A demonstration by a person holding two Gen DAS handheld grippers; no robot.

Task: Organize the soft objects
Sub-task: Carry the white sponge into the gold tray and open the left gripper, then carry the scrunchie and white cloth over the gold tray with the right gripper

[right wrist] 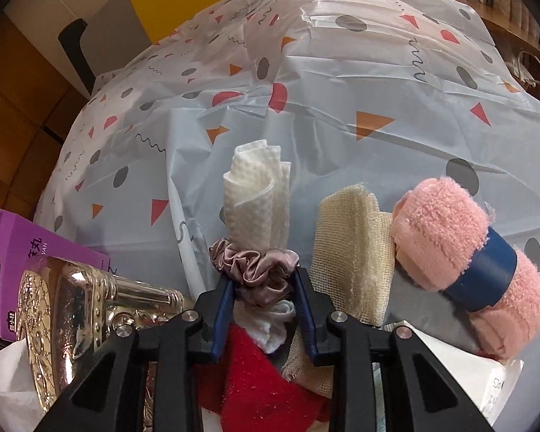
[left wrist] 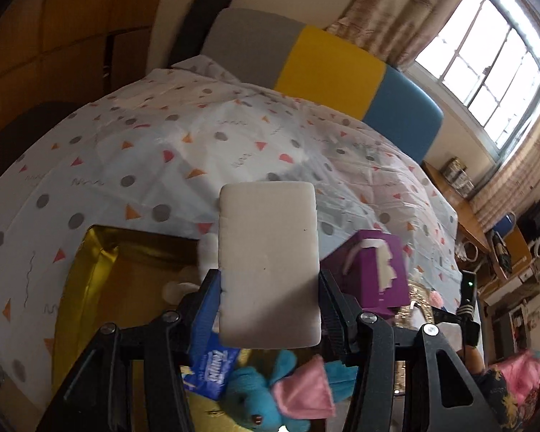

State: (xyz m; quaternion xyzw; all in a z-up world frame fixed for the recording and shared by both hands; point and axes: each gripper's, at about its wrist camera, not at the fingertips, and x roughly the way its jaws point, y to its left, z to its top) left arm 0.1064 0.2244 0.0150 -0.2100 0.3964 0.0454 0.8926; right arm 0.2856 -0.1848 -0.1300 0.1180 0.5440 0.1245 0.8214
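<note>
My left gripper (left wrist: 270,277) is shut on a white rectangular foam sponge (left wrist: 270,252) and holds it upright above an open gold box (left wrist: 90,280). Under the sponge lie a blue plush toy with pink ears (left wrist: 255,396) and a blue tissue pack (left wrist: 212,370). In the right wrist view my right gripper (right wrist: 262,277) is shut on a rolled white waffle cloth (right wrist: 255,198), its pads pressing a mauve satin scrunchie (right wrist: 255,262) wound around the roll. Beside it lie a cream gauze cloth (right wrist: 352,244), a pink fluffy towel roll with a blue band (right wrist: 464,244) and a red cloth (right wrist: 259,381).
Everything sits on a bed with a dotted and triangle-patterned cover (left wrist: 198,136), backed by a grey, yellow and blue headboard (left wrist: 327,64). A purple tissue box (left wrist: 370,270) stands right of the gold box. An ornate gold lid (right wrist: 72,306) lies left of my right gripper.
</note>
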